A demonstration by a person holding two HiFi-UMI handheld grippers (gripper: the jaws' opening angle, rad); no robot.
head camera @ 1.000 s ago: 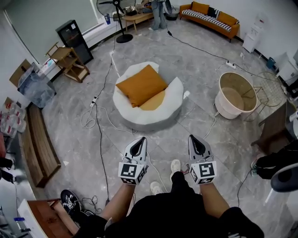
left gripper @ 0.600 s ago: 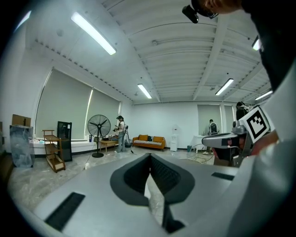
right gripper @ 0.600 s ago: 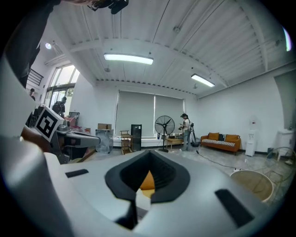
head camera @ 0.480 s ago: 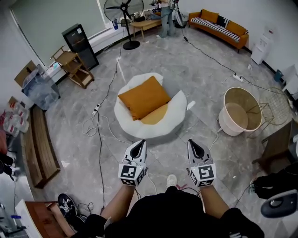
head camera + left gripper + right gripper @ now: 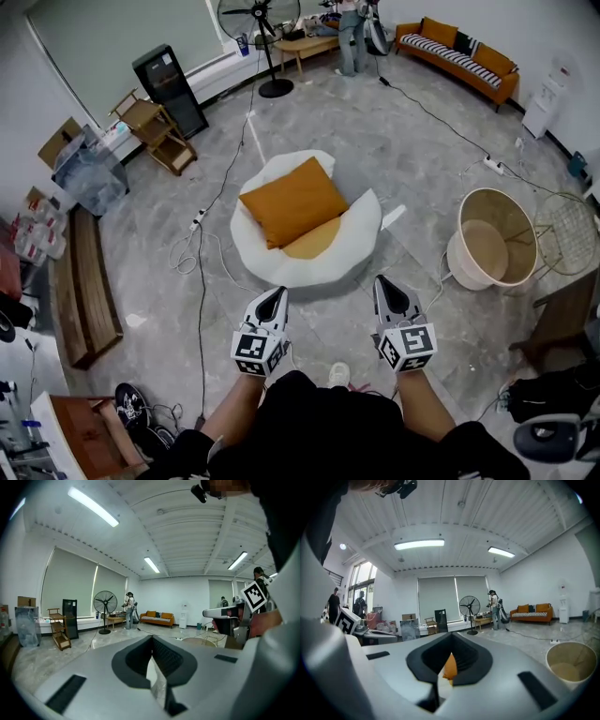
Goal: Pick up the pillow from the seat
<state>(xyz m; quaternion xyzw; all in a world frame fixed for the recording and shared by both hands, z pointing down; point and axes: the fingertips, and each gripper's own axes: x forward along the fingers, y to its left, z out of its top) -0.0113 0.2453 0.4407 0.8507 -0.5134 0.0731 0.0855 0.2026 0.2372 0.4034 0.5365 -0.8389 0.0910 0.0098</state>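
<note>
Both tools are closed on nothing, the left tool (image 5: 276, 293) and the right tool (image 5: 382, 281) side by side above the floor. Just past their tips sits the round white seat (image 5: 361, 239). The orange pillow (image 5: 293, 200) lies on it, corner toward us, straight ahead of the left tool, which I judge the nearer
</note>
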